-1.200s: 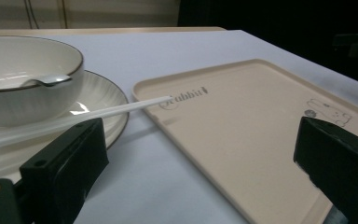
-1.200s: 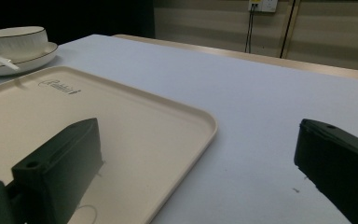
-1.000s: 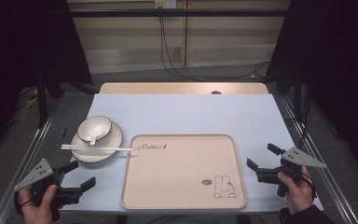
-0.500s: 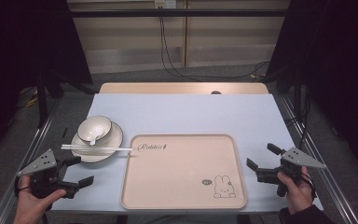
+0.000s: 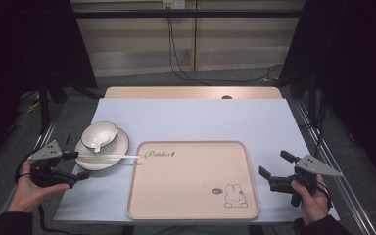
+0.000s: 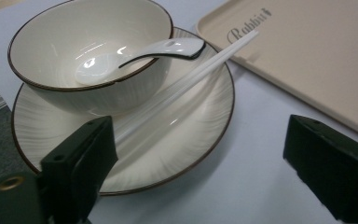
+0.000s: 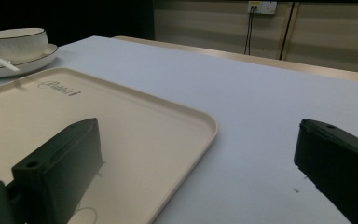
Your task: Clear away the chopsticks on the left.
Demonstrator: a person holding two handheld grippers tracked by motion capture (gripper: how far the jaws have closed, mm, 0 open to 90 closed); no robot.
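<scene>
A white bowl (image 5: 99, 134) with a dark rim stands on a matching plate (image 5: 108, 155) at the table's left. A white spoon (image 6: 140, 53) rests in the bowl with its handle over the rim. White chopsticks (image 5: 110, 156) lie across the plate, their tips reaching the beige tray (image 5: 191, 181). My left gripper (image 5: 78, 165) is open at the plate's near-left edge, one jaw over the rim and nothing between its jaws. My right gripper (image 5: 273, 163) is open just right of the tray, low over the table and holding nothing.
The tray bears a "Rabbit" script and a small rabbit drawing (image 5: 235, 196). The pale blue table (image 5: 200, 120) has bare room behind the tray. Metal rails run along both table sides, and cables (image 5: 176, 49) hang at the back wall.
My left gripper has moved forward and to the right from the table's front-left corner up to the plate's edge. The right gripper has stayed in place.
</scene>
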